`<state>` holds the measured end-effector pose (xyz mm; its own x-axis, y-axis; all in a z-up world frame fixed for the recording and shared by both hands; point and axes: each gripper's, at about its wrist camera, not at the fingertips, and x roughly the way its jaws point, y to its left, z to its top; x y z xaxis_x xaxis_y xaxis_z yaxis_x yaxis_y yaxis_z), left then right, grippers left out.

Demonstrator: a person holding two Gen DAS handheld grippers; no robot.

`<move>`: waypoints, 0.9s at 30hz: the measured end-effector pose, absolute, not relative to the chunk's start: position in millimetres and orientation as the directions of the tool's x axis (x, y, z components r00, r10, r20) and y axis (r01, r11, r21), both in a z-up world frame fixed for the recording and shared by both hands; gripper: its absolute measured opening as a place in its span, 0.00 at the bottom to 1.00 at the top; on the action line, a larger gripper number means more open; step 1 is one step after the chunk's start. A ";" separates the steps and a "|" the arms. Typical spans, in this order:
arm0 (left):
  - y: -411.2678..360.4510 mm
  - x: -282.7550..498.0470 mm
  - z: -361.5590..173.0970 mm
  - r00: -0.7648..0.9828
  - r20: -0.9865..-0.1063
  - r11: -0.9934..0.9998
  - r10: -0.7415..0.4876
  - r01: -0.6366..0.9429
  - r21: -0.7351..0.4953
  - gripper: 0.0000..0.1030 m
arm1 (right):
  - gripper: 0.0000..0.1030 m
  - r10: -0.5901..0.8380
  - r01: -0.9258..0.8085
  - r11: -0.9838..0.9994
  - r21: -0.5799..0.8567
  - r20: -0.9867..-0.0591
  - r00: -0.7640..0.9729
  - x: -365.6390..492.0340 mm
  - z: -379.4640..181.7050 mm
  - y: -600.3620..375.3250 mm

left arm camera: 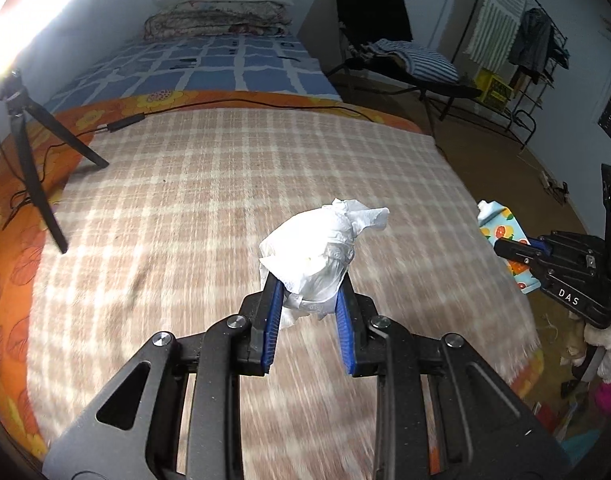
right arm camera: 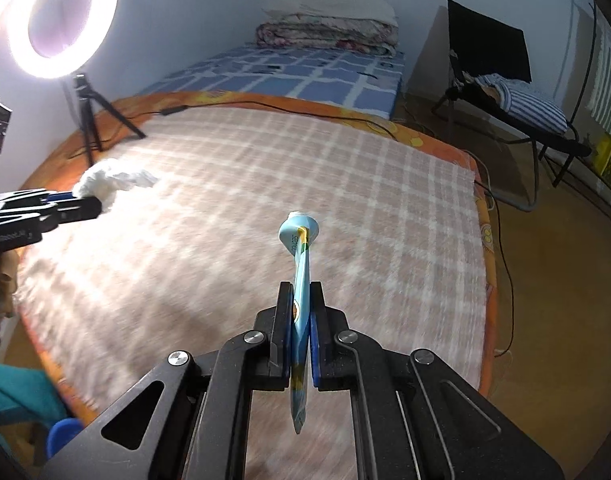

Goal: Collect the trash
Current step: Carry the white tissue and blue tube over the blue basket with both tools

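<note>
Items in hand: your left gripper (left arm camera: 310, 294) pinches a crumpled tissue (left arm camera: 319, 248); your right gripper (right arm camera: 301, 308) clamps a flattened tube (right arm camera: 299, 280). Both lifted above the bed (right arm camera: 225, 184); binning remains.

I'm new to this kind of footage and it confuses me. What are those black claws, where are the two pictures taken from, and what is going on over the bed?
There is no robot. A person holds a two-fingered tool in each hand, and a wide-angle camera on each tool looks forward along its fingers. One picture comes from the left hand-held gripper, which is shut on a crumpled tissue. The other comes from the right hand-held gripper, shut on a flattened blue tube. Each tool also shows at the edge of the other's picture. Both are held above a plaid blanket on a bed. A tripod and a cable also lie on the bed.
</note>
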<state>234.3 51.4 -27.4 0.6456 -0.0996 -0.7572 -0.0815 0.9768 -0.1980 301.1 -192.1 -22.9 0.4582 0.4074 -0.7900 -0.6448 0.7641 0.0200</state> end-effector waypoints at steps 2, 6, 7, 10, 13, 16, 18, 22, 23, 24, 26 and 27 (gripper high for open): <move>45.5 215.8 -20.2 0.648 -0.756 0.981 -0.098 -0.066 -0.183 0.24 | 0.05 0.418 -0.655 0.755 0.023 -0.787 0.454 284.0 -17.3 -193.4; 34.6 181.9 -10.9 0.643 -0.759 0.985 -0.106 -0.038 -0.170 0.24 | 0.05 0.444 -0.677 0.735 0.040 -0.783 0.436 246.5 -7.3 -196.6; 32.5 174.4 -9.1 0.640 -0.760 0.985 -0.110 -0.034 -0.172 0.24 | 0.05 0.449 -0.680 0.732 0.044 -0.782 0.433 240.4 -5.8 -197.7; 24.2 146.9 -4.1 0.632 -0.765 0.985 -0.124 -0.018 -0.174 0.24 | 0.05 0.472 -0.697 0.715 0.062 -0.778 0.415 210.8 0.1 -200.0; 15.0 120.3 -2.4 0.621 -0.772 0.985 -0.136 0.000 -0.173 0.24 | 0.05 0.486 -0.713 0.698 0.069 -0.777 0.401 184.2 3.8 -201.2; 4.8 94.7 -4.8 0.607 -0.782 0.986 -0.143 0.019 -0.166 0.24 | 0.05 0.504 -0.717 0.690 0.099 -0.777 0.377 161.7 5.1 -204.6; 0.4 81.5 -7.5 0.594 -0.790 0.985 -0.151 0.027 -0.168 0.24 | 0.05 0.513 -0.722 0.683 0.108 -0.775 0.369 144.0 6.0 -207.3; -9.6 50.0 -16.1 0.567 -0.805 0.982 -0.175 0.037 -0.187 0.24 | 0.05 0.519 -0.733 0.671 0.114 -0.778 0.354 111.0 4.1 -212.0; -11.1 43.9 -18.0 0.563 -0.807 0.981 -0.180 0.038 -0.192 0.24 | 0.05 0.520 -0.734 0.669 0.118 -0.779 0.349 105.2 3.2 -212.9; -13.7 35.9 -21.3 0.555 -0.811 0.980 -0.185 0.040 -0.196 0.24 | 0.05 0.522 -0.735 0.667 0.122 -0.781 0.344 98.9 2.1 -213.9; -17.5 26.0 -27.0 0.541 -0.819 0.979 -0.193 0.046 -0.200 0.24 | 0.05 0.521 -0.734 0.667 0.131 -0.786 0.333 87.7 -2.2 -217.0; -19.4 21.2 -30.3 0.533 -0.823 0.978 -0.196 0.049 -0.201 0.24 | 0.05 0.520 -0.733 0.667 0.136 -0.790 0.326 81.8 -5.4 -218.4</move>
<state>21.2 -19.4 -30.3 0.5334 -0.1958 -0.8229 0.0492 0.9784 -0.2009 81.8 -218.4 -5.4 0.3264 0.5197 -0.7896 -0.7329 0.6667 0.1358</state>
